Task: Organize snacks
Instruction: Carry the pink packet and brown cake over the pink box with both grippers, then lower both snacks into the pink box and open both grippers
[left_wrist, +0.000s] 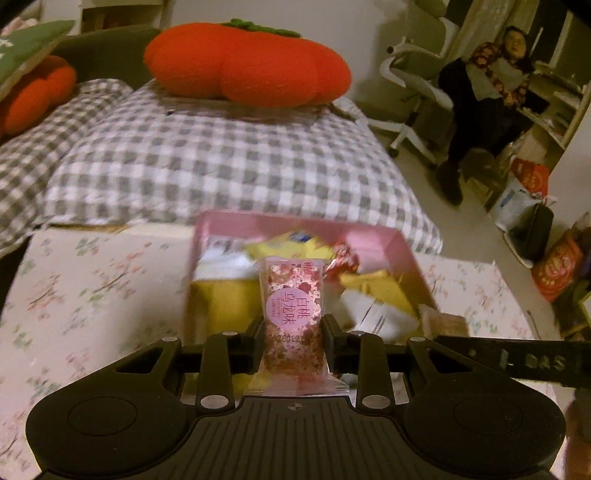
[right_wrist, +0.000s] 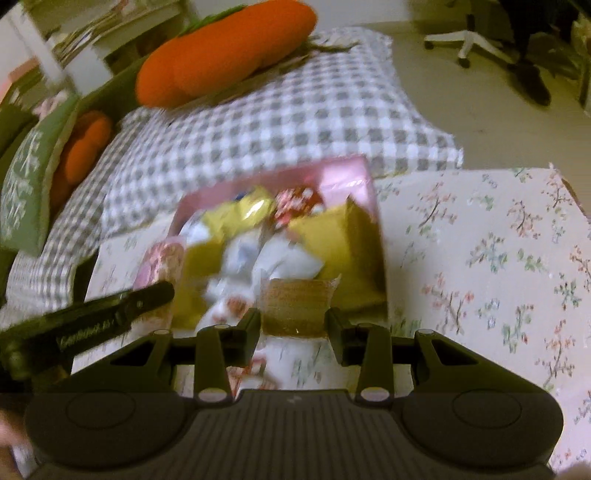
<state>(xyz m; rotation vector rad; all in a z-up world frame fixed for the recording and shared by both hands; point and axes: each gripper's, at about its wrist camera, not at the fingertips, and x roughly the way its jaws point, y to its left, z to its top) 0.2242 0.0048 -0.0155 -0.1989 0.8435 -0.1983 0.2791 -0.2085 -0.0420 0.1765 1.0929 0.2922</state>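
Note:
My left gripper (left_wrist: 292, 328) is shut on a pink speckled snack packet (left_wrist: 291, 310) with a round pink label, held upright just in front of the pink box (left_wrist: 369, 232). My right gripper (right_wrist: 294, 321) is shut on a clear-wrapped brown snack packet (right_wrist: 295, 306), held over the near edge of the pink box (right_wrist: 340, 177). The box holds several yellow, white and red wrapped snacks (right_wrist: 258, 236). The left gripper and its pink packet (right_wrist: 159, 262) show at the left in the right wrist view. The right gripper's finger (left_wrist: 517, 358) reaches in from the right in the left wrist view.
The box sits on a floral-cloth table (right_wrist: 480, 258). Behind it lies a grey-checked quilt (left_wrist: 221, 158) with an orange pumpkin cushion (left_wrist: 247, 62). A person (left_wrist: 495, 77) sits on a white office chair at right, with bags (left_wrist: 532, 184) on the floor.

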